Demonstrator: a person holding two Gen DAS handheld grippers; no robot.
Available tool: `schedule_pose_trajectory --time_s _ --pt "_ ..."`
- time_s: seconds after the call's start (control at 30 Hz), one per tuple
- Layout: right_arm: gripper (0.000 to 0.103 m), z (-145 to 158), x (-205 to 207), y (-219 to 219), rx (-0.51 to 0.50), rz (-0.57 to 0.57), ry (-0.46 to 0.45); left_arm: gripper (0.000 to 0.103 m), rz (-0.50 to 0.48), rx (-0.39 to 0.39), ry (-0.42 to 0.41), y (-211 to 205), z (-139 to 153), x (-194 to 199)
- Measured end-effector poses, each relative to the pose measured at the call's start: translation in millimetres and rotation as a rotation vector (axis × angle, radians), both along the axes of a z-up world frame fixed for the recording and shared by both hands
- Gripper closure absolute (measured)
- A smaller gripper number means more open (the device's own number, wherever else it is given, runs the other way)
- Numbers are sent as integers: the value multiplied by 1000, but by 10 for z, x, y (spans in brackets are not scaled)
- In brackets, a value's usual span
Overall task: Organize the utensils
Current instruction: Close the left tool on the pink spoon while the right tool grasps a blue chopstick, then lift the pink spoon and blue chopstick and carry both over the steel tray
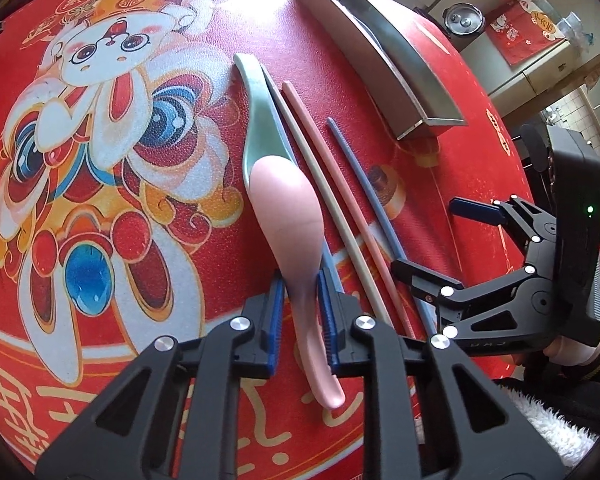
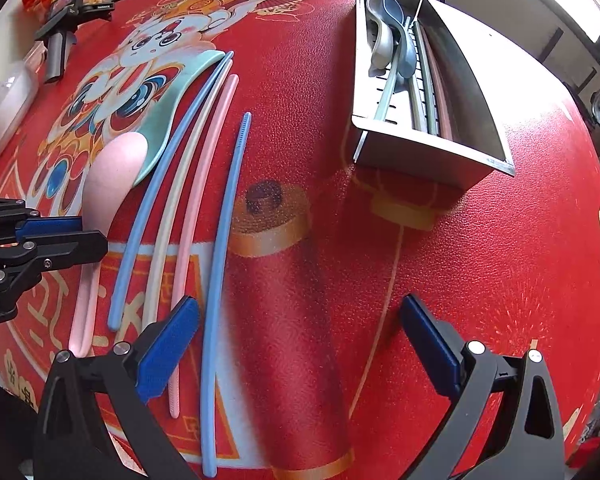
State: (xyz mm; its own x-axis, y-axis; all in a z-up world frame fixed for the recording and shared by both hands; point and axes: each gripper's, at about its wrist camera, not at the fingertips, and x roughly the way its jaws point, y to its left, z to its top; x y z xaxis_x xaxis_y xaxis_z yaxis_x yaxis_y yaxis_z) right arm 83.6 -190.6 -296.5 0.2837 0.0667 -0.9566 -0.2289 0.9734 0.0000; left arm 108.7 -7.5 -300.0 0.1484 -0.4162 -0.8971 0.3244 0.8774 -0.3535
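While gripping the pink spoon [image 1: 286, 216] across its neck, just behind the bowl, left gripper [image 1: 300, 316] sitting low over the red printed tablecloth [image 1: 100, 160], blue pads [image 1: 277, 312] pressing in from both sides, jaws drawn narrow around it. Pink bowl lying over the end of a mint-green spoon [image 1: 256, 92], handle trailing back toward the camera between the fingers. Just to the right, four chopsticks lying side by side on the cloth: a blue chopstick [image 2: 160, 184] tucked against the green spoon, then a cream chopstick [image 2: 180, 188], then a pink chopstick [image 2: 198, 196], then a second blue chopstick [image 2: 224, 248] lying slightly apart. Further right, right gripper [image 2: 300, 340] hovering above the cloth with jaws spread wide, holding nothing, its left pad [image 2: 168, 352] hanging over the near ends of the cream and pink chopsticks, its other finger out over bare red cloth. At the far right, a steel utensil holder [image 2: 472, 76] lying on its side, well apart from the loose pieces, open mouth facing the right wrist view; one compartment already carrying a grey-white spoon [image 2: 380, 36] and a blue spoon [image 2: 398, 16], the next carrying several chopsticks, colours too hard to tell
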Motion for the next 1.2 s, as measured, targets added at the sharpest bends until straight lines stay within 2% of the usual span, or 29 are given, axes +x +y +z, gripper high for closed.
schedule_pose_trajectory --time_s 0.13,0.33,0.43,0.5,0.57,0.7,0.87,1.2 --pt "12 25 -14 47 0 21 0 90 -13 10 -43 37 104 -19" --pt "36 96 -58 180 9 85 -11 92 -72 35 -53 -53 116 -75" --pt "58 133 -62 218 14 106 -22 92 -89 56 -46 -113 68 -78" --pt "84 151 -53 220 18 106 -23 92 -95 62 -32 -132 32 -73" --pt "93 151 -28 179 20 93 -20 91 -99 65 -21 -147 -6 -77" --pt "96 145 -14 99 41 67 -8 90 -105 80 -10 -179 -55 -90" --pt "96 147 -47 65 39 56 23 90 -103 74 -12 -180 -70 -92" --pt "96 143 -79 66 41 52 11 89 -43 -4 7 62 -104 -115"
